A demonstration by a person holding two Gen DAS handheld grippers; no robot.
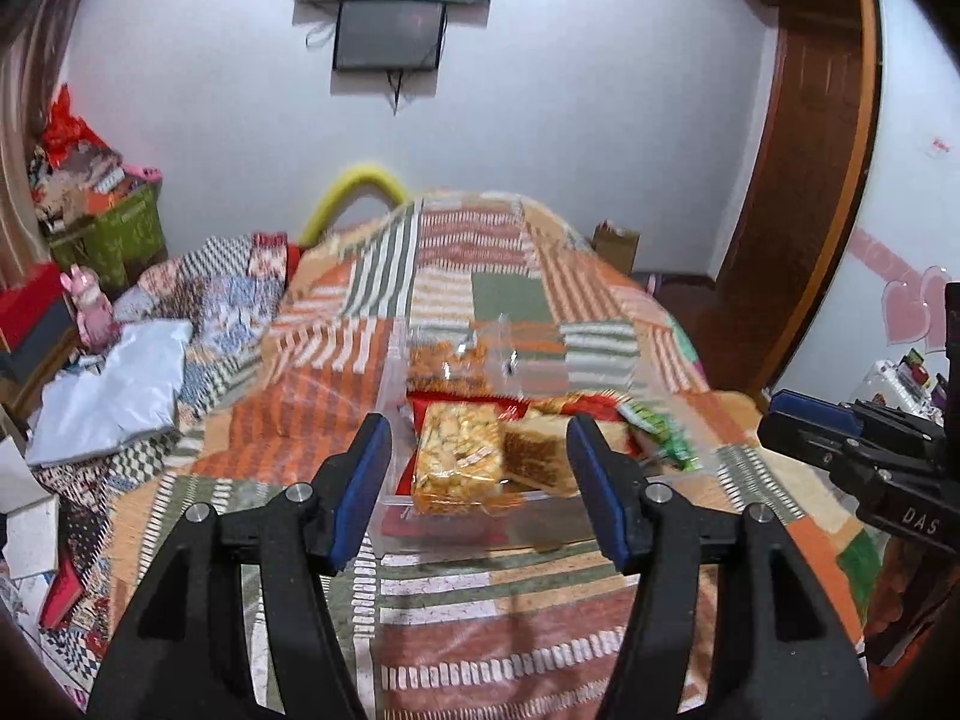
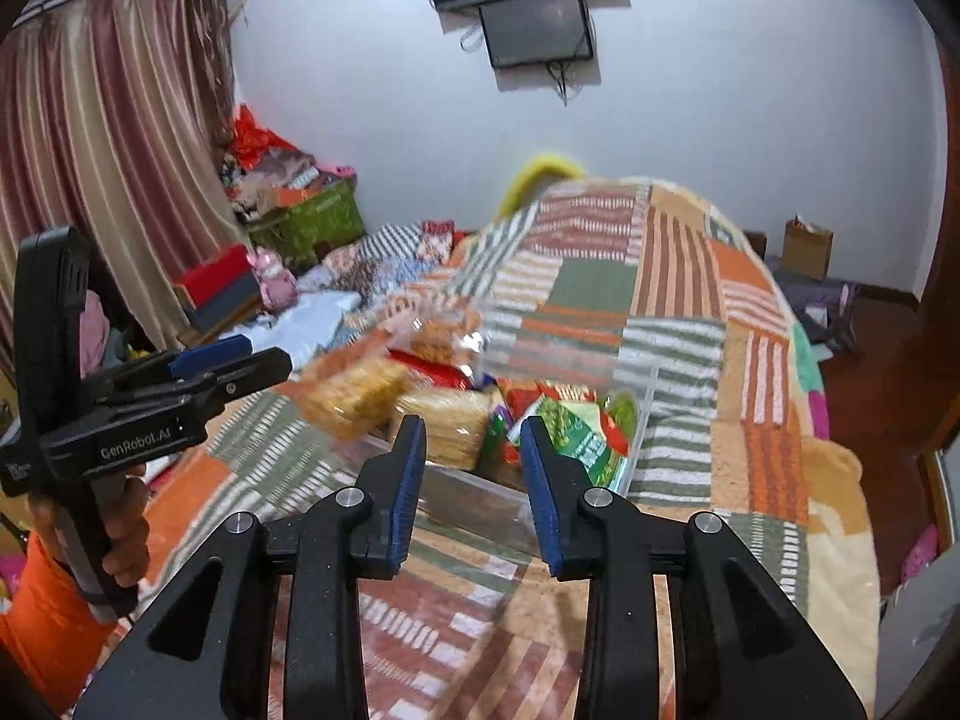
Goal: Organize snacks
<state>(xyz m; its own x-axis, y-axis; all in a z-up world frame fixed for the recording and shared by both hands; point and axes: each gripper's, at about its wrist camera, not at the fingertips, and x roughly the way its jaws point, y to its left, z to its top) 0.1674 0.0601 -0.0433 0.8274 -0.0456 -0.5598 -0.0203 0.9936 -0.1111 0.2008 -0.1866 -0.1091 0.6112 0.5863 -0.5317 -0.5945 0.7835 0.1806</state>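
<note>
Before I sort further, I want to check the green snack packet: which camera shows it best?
The right wrist view: the green snack packet lies central in the clear plastic bin. The left wrist view shows only a blurred part.

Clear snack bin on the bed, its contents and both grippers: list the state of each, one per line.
clear bin: upright on the patchwork blanket, no lid on, holding snacks.
peanut brittle pack: lying in the bin, sealed.
green packet: in the bin, leaning at its right end.
clear bag of orange snacks: at the bin's far end, blurred.
left gripper: open, empty.
right gripper: open, empty.
</note>
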